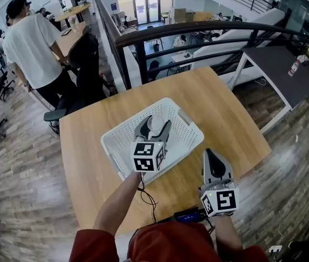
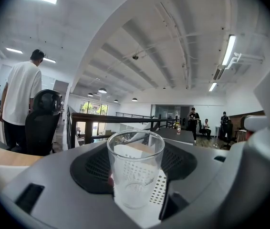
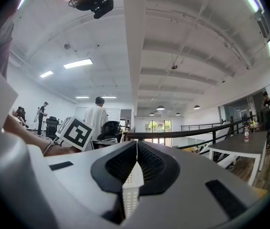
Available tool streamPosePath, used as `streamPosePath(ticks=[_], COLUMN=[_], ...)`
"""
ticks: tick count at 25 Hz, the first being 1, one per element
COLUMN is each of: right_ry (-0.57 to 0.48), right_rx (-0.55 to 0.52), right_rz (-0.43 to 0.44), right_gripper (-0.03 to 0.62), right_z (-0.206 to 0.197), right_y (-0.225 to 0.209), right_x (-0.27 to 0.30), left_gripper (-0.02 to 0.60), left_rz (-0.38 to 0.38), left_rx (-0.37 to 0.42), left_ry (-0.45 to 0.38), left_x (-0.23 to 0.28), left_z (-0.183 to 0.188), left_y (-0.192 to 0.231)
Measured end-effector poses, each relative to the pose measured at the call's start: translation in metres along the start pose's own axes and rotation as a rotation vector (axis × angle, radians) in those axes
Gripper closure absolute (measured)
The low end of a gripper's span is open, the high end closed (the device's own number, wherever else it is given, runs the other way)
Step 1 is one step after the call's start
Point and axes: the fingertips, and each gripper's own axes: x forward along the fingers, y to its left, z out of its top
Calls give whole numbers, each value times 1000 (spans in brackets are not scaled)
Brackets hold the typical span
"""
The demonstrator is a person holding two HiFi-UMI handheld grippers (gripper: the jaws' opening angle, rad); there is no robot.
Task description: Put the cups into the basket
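A clear plastic cup stands upright between my left gripper's jaws, and both pads press on its sides. In the head view my left gripper holds this cup over the inside of the white perforated basket, which sits in the middle of the wooden table. The basket's holed wall shows through the cup's lower part. To the basket's right, near the table's front edge, is my right gripper. Its jaws meet at the tips with nothing between them, and the basket's wall shows behind them.
A black device with a blue display and a thin black cable lie at the table's near edge. A dark railing runs behind the table. A person in a white shirt stands by a black office chair at the back left.
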Motion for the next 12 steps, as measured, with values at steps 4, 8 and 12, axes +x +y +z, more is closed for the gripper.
streamPosePath(ticks=[4, 8, 12], right_ry=[12, 17, 26], right_rx=[8, -2, 6], right_rz=[-9, -1, -3], right_gripper=[582, 582, 582], right_z=[-2, -4, -5], right_y=[-3, -3, 0], right_x=[-1, 1, 4], left_gripper=[296, 296, 296], left_rz=[-13, -22, -35], left_rx=[11, 24, 59], left_ry=[22, 27, 37], left_x=[10, 20, 31], left_z=[-12, -22, -32], left_y=[-4, -5, -6])
